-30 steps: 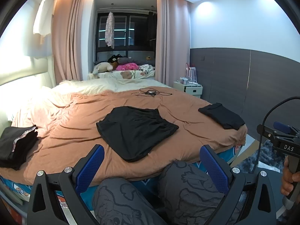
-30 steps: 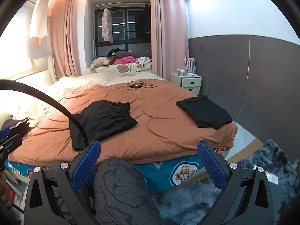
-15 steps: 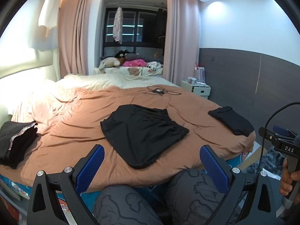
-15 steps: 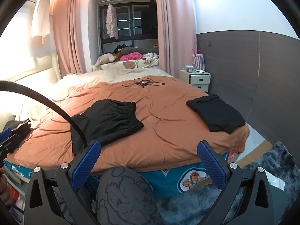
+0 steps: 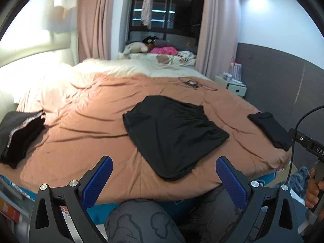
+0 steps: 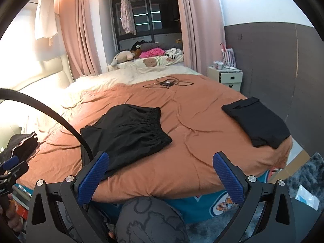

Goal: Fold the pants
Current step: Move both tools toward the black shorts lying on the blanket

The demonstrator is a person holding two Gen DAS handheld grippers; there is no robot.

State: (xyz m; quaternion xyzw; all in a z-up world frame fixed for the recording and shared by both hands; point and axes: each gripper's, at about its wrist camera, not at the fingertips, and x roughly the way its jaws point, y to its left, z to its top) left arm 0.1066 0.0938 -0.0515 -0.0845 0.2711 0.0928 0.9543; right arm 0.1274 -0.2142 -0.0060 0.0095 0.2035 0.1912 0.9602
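Meanwhile both claws, left claw (image 5: pixel 164 179) and right claw (image 6: pixel 161 173), gape above black shorts (image 5: pixel 172 133)

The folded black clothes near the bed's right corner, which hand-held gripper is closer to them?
Right. The right hand-held gripper has the folded black clothes just ahead to its right. The left hand-held gripper sees them farther off, beyond the black shorts.

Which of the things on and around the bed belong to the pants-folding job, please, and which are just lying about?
Belongs to the job:
- black shorts, spread mid-bed
- folded black garment at the bed's right edge
- dark pile at its left edge
- left gripper and right gripper, both open

Lying about:
- cable and device
- stuffed toys
- nightstand
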